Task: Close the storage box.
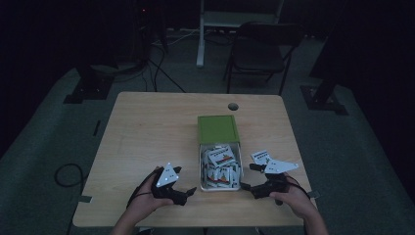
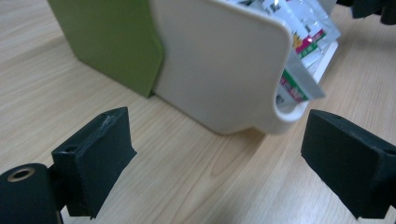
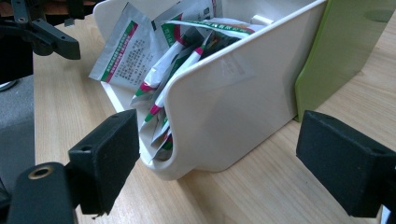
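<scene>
1. Black and blocky, the left gripper (image 1: pixel 188 192) rests low on the wooden table (image 1: pixel 147 132) with its jaws spread wide and nothing between them, just to the left of the box's near corner.
2. The right gripper (image 1: pixel 247 177) mirrors it at the box's right side, jaws likewise parted and empty.
3. Between them stands the white box (image 2: pixel 224 70), an open plastic tray with a green lid (image 1: pixel 218 129) at its far end, near the middle of the table.
4. Sachets (image 3: pixel 121 51) fill it loosely, some poking over the near rim; one more loose sachet (image 1: pixel 261 156) lies on the table just right of the box.
5. The sachets look light, thin and slick, likely to slide or buckle; pinch one by a protruding flat edge.
6. The box seems stiff but light, so it may shift when nudged.
</scene>
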Tool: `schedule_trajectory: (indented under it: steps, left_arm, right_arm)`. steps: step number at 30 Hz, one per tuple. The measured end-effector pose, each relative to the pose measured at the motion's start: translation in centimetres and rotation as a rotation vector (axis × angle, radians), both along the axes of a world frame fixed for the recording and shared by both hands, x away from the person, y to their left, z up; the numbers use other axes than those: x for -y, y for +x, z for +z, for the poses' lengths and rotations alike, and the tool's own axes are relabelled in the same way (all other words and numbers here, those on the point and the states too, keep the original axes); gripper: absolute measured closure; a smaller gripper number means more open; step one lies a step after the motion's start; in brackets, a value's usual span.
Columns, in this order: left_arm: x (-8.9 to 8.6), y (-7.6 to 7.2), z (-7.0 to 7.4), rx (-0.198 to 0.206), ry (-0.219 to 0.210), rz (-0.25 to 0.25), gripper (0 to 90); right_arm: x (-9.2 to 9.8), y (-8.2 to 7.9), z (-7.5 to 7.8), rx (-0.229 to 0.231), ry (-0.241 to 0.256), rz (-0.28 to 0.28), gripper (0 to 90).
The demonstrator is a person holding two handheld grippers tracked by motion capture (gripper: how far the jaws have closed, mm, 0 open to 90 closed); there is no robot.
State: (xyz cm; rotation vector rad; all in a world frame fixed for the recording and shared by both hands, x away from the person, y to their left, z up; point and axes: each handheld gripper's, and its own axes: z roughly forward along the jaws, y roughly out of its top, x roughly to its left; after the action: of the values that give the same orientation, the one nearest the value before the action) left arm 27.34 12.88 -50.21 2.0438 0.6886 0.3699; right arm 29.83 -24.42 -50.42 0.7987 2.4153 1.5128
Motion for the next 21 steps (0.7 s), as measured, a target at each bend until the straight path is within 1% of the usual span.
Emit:
schedule_trajectory:
  steps: [1, 7, 9, 12, 14, 15, 17, 20, 21]
  left_arm:
    - [0.3, 0.1, 0.1, -0.001, -0.004, -0.007, 9.1]
    - [0.9, 0.5, 0.1, 0.002, -0.028, -0.011, 9.1]
    - [1.4, 0.7, 0.1, 0.001, -0.039, -0.023, 9.1]
    - [1.8, 0.8, 0.1, 0.001, -0.034, -0.033, 9.1]
    - [2.2, 1.2, 0.2, 0.007, -0.033, -0.037, 9.1]
    - [2.3, 1.3, 0.3, 0.008, -0.04, -0.038, 9.1]
    - [2.4, 1.5, 0.3, 0.011, -0.04, -0.037, 9.1]
    - [2.4, 1.8, 0.3, 0.013, -0.036, -0.031, 9.1]
    - [2.4, 1.9, 0.3, 0.019, -0.037, -0.027, 9.1]
  right_arm:
    - [-0.1, 0.1, 0.0, 0.001, 0.001, 0.002, 13.0]
    - [-0.2, 0.4, -0.3, -0.003, 0.005, -0.006, 13.0]
    - [-0.2, 0.6, -0.4, -0.002, 0.002, -0.011, 13.4]
    - [-0.2, 0.8, -0.4, -0.004, 0.002, -0.015, 13.4]
    - [-0.2, 0.9, -0.5, -0.006, 0.0, -0.02, 13.5]
    - [-0.2, 1.0, -0.6, -0.003, -0.004, -0.021, 13.5]
    - [-0.1, 1.2, -0.6, -0.005, -0.007, -0.028, 13.5]
    - [-0.1, 1.4, -0.7, -0.006, -0.005, -0.024, 13.2]
    - [-0.1, 1.4, -0.7, -0.007, -0.005, -0.023, 12.9]
